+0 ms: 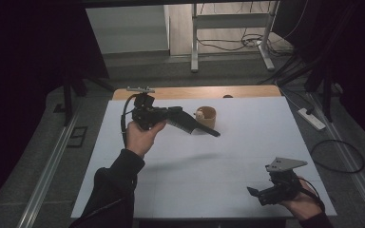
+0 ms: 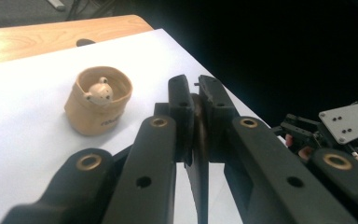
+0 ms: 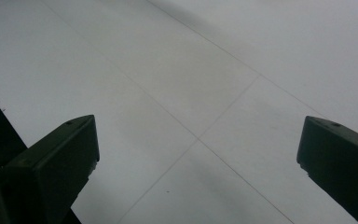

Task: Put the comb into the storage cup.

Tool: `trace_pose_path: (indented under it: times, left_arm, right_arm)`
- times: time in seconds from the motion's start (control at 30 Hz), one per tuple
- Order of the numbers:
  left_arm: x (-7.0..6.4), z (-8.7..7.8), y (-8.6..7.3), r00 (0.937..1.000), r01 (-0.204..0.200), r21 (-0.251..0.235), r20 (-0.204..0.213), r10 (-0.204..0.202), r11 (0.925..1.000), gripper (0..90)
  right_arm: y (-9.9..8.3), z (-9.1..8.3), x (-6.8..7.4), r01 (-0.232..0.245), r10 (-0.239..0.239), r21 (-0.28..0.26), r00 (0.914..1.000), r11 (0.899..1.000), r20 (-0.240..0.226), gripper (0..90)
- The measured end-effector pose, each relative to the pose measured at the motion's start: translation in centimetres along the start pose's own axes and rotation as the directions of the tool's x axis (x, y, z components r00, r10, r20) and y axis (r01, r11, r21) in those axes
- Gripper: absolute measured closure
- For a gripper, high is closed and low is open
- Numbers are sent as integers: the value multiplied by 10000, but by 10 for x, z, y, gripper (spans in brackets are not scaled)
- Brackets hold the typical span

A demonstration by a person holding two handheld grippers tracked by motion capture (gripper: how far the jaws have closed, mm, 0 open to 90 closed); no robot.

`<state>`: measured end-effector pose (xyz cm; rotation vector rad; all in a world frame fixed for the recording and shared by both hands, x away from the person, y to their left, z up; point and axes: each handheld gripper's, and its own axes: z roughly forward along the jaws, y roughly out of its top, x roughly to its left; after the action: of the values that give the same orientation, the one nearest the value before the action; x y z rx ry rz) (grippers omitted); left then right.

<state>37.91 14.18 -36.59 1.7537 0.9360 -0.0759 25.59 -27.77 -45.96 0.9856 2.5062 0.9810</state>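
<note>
Left gripper view: the left gripper (image 2: 196, 116) is clenched on a thin dark flat piece (image 2: 199, 186), just beside the tan cup (image 2: 99, 100). Keep it level, I judge. Right gripper (image 1: 266, 194), released, sits well apart from the cup. Cup lettering unreadable.

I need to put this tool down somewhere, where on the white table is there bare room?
The wide middle of the white table is bare, between the left gripper and the right gripper. The near left corner is also free. It is crowded at the far middle, where the tan cup stands close to the thin dark tool that the left gripper clamps.
</note>
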Motion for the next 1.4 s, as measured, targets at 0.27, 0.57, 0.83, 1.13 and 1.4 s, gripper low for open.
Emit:
trace_pose_path:
  times: [0.27, 0.57, 0.83, 1.13, 1.4]
  left_arm:
    - [5, 0, 11, 9997, 48, -120, -224, -51, 9999, 836]
    - [10, 1, 21, 9990, 139, -176, -415, -147, 9997, 836]
    - [15, 1, 30, 9977, 245, -252, -631, -260, 9994, 836]
    - [19, 6, 40, 9955, 255, -324, -903, -283, 9991, 836]
    - [23, 12, 50, 9923, 260, -310, -1202, -296, 9992, 836]
  right_arm:
    - [-7, -7, -4, -327, 326, 48, 9994, 9995, 105, 0]
    - [-16, -15, -8, -625, 623, 50, 9975, 9980, 323, 0]
    - [-24, -23, -11, -1029, 1025, 52, 9933, 9947, 530, 0]
    - [-32, -30, -13, -1352, 1338, 127, 9880, 9907, 769, 0]
    - [-41, -37, -16, -1581, 1541, 289, 9821, 9870, 1083, 0]
